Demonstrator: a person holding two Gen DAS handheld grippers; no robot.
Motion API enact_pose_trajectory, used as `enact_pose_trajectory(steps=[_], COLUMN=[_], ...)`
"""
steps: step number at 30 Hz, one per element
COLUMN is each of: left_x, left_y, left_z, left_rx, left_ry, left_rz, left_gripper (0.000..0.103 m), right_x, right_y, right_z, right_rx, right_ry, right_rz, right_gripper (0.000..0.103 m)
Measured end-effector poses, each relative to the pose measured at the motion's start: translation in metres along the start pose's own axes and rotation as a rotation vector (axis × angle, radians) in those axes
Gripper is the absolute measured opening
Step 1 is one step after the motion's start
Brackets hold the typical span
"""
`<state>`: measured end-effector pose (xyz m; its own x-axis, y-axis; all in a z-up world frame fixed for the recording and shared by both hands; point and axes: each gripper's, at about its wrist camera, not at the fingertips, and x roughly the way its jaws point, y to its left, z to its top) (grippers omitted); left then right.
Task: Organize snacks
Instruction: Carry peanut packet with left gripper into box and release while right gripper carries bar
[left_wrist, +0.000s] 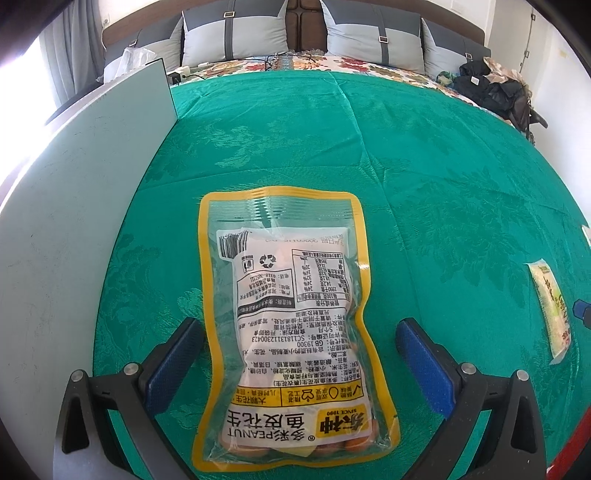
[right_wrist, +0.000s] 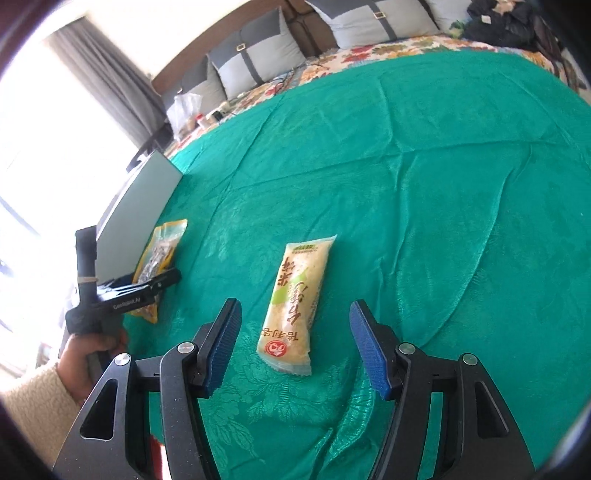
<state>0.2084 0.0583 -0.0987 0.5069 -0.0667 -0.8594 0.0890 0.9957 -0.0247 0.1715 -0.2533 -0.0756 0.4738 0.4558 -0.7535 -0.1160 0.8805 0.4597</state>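
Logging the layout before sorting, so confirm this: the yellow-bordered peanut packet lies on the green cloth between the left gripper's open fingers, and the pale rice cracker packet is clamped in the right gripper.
Not quite. The rice cracker packet is not clamped: in the right wrist view the right gripper is open, pads clear of it. It lies loose on the green cloth. The rest holds: in the left wrist view the peanut packet lies between the open left gripper fingers.

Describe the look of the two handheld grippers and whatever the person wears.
Both grippers, left gripper and right gripper, have black angular frames with silver round pivot bolts and blue ribbed pads. Seen from the right wrist camera, the left one has a black handle with white lettering on its side. The sleeve is cream and fleecy.
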Motion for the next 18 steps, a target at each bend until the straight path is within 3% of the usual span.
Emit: enact_pose_trajectory(steps=[2,3,4,6,7,9,14,18], left_x=[-0.001,-0.002,-0.006,-0.007,-0.011,-0.024,-0.091,-0.161], left_y=[-0.002,-0.001,0.0,0.007,0.01,0.018,0.037,0.056], left_z=[0.003,0.005,0.008,0.012,0.012,0.007,-0.011,-0.01], left_rx=[0.007,0.004,-0.002,-0.045,-0.062,-0.099,-0.255,-0.294], left_ry=[0.0,-0.008,-0.018,0.01,0.014,0.003,-0.085,-0.188], left_rz=[0.011,0.009,0.008,-0.034,-0.056,-0.095,-0.299,-0.395], left_gripper=[0.096,0.081,0.058,0.056,0.055,0.055,0.055,0.055], right_x=[0.008,0.015,0.025,0.05,0.055,0.05,0.016,-0.005], right_y=[0.02,0.034,0.047,0.065,0.069,0.072,0.071,0.097], right_z=[0.006,0.009,0.01,0.01,0.008,0.005,0.002,0.01], right_rx=[-0.058,-0.109,-0.158,-0.23,-0.24,-0.228,-0.165,-0.153], right_ry=[0.022,0.045,0.083,0.191,0.198,0.172,0.078,0.022], right_rz=[-0.03,-0.07,-0.114,-0.221,-0.272,-0.312,-0.274,-0.211], right_gripper=[0.065,0.065,0.065,0.06,0.042,0.024,0.022,0.022])
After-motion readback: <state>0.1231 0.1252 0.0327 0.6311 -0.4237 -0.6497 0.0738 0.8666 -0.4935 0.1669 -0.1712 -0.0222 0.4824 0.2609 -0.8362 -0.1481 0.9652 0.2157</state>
